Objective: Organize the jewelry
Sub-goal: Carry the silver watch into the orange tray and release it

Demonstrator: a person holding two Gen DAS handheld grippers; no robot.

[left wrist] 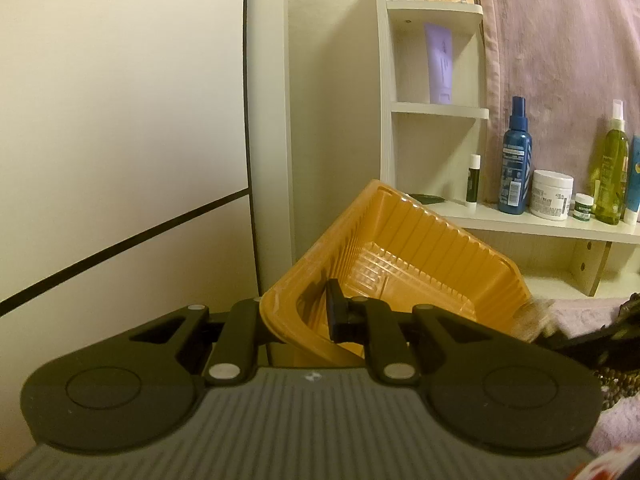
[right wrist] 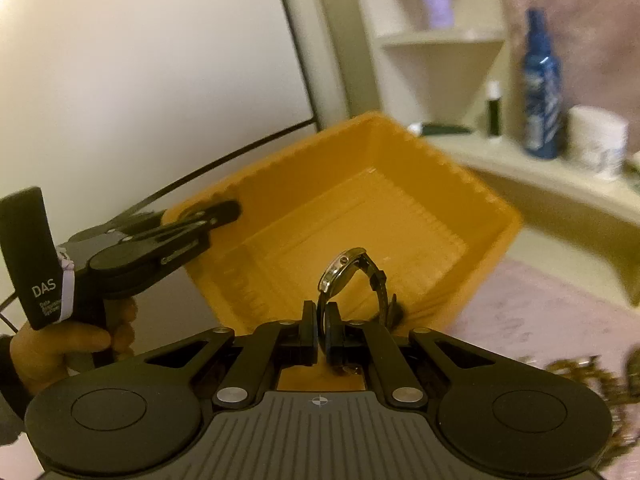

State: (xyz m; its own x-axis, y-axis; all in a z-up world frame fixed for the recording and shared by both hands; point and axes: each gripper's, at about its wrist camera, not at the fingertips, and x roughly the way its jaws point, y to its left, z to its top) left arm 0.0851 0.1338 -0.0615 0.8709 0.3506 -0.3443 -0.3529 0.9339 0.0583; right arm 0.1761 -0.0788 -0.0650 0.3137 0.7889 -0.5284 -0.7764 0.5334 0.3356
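Progress looks early: the orange plastic tray point(right wrist: 360, 216) shows a bare ribbed floor with nothing laid in it yet, while a gold chain point(right wrist: 576, 372) lies on the pink cloth point(right wrist: 532, 312) by the tray's right side, apparently waiting its turn. The left gripper point(left wrist: 296, 312) is clenched on the tray's rim at its near left corner, one finger inside the wall and one outside, holding the tray tilted toward the cameras and seemingly off the cloth. The right gripper point(right wrist: 320, 340) is closed on the strap of a wristwatch point(right wrist: 352, 280), just over the tray's near edge, not yet released inside. This watch has a silver round case seen edge-on and a dark looped band standing upright above the fingers.
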